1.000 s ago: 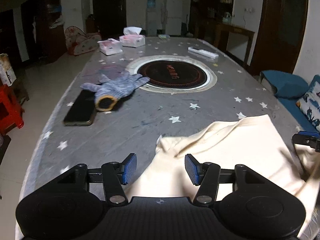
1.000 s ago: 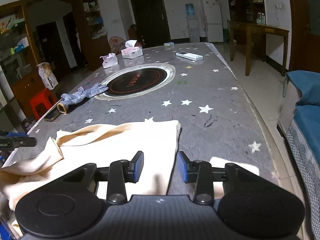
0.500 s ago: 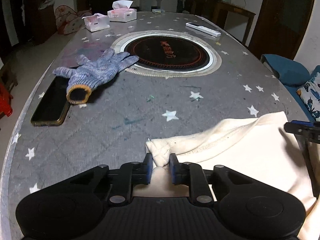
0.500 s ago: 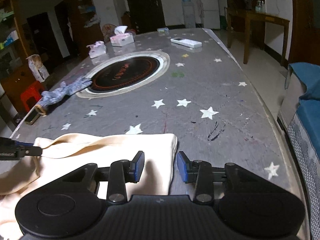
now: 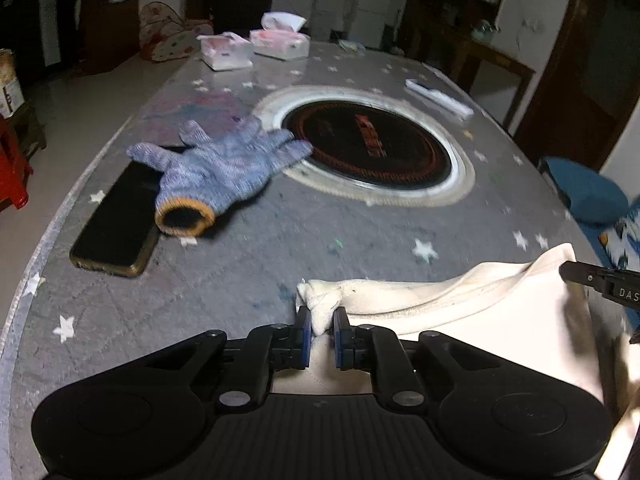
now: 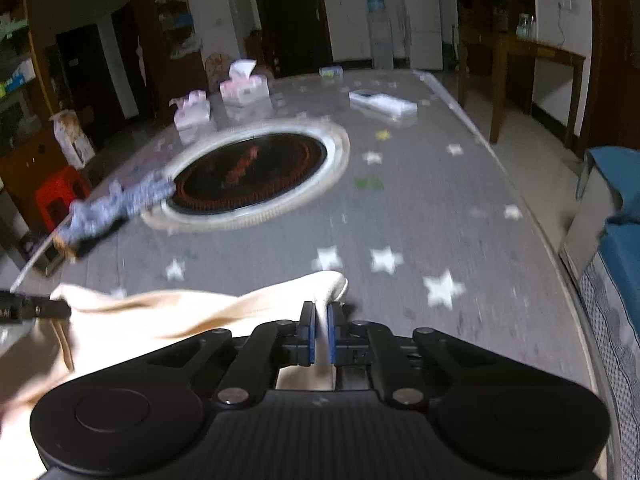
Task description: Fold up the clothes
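Note:
A cream garment [image 5: 460,312] lies bunched at the near edge of the grey star-patterned table [image 5: 248,272]. My left gripper [image 5: 322,316] pinches the garment's bunched left corner, and its jaws are still closing on the cloth. My right gripper [image 6: 320,312] is shut on the garment's right corner [image 6: 328,284]. The cloth [image 6: 180,316] sags between the two grips. Each gripper shows at the edge of the other's view: the right gripper [image 5: 600,280] and the left gripper [image 6: 32,310].
A blue knit glove [image 5: 224,176] lies partly on a black phone [image 5: 116,224] at the left. A round built-in hob [image 5: 372,148] sits mid-table. Beyond it are tissue boxes [image 5: 280,42] and a white remote [image 5: 438,96]. A blue sofa [image 6: 624,240] stands right of the table.
Both grippers moved forward over the table, drawing the garment along. The left closed on the left corner first. The right closed on the right corner in the last half second.

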{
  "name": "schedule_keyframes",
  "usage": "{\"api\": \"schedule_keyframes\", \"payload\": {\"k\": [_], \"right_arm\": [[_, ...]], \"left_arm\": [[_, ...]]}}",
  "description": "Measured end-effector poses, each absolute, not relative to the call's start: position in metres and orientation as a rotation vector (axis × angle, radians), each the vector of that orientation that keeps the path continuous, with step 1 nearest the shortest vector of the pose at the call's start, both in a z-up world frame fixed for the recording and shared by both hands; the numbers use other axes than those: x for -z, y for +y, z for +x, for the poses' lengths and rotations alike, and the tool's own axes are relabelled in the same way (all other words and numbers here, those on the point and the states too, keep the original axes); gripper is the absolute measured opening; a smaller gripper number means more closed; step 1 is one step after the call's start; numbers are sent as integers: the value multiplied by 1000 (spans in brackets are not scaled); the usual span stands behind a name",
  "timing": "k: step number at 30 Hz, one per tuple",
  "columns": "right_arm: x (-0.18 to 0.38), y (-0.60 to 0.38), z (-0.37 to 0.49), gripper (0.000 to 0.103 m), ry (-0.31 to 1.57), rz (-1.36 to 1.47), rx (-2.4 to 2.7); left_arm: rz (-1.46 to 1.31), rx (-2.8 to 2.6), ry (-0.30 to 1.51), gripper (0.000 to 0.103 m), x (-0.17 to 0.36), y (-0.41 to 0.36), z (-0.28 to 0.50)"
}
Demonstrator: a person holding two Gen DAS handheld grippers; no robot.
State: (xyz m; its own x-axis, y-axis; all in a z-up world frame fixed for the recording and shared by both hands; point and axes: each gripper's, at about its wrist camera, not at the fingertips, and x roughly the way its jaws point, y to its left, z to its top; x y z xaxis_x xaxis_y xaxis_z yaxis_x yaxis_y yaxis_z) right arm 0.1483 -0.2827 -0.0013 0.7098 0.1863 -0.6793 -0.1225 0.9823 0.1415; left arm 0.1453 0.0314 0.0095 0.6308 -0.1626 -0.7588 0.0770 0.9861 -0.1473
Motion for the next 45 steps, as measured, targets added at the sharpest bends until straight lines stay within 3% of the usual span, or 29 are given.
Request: {"api": "schedule_keyframes", "payload": {"k": [10,17,27,36,40,42,45], "right_arm": [[-8,-263,160,10,755,10,-210],[-29,-280,118,13,740,15,-245],[-25,-352,44,19,752,73,-91],[-7,-403,16,23,775,216,25],[-4,-415,24,25,760,226,42],[-1,-417,31,33,773,217,49],[8,-421,41,33,800,195,70]], "left_arm": [[-92,87,862,16,1,41,155],[-43,109,784,28,-22,30,125],[-133,382,849,29,-12,-2,60],[-21,664,797,58,-25,-75,8],[117,718,766,59,-20,-111,-9],[160,724,759,59,-15,-121,-12],[205,718,738,57,-10,-129,-15]]}}
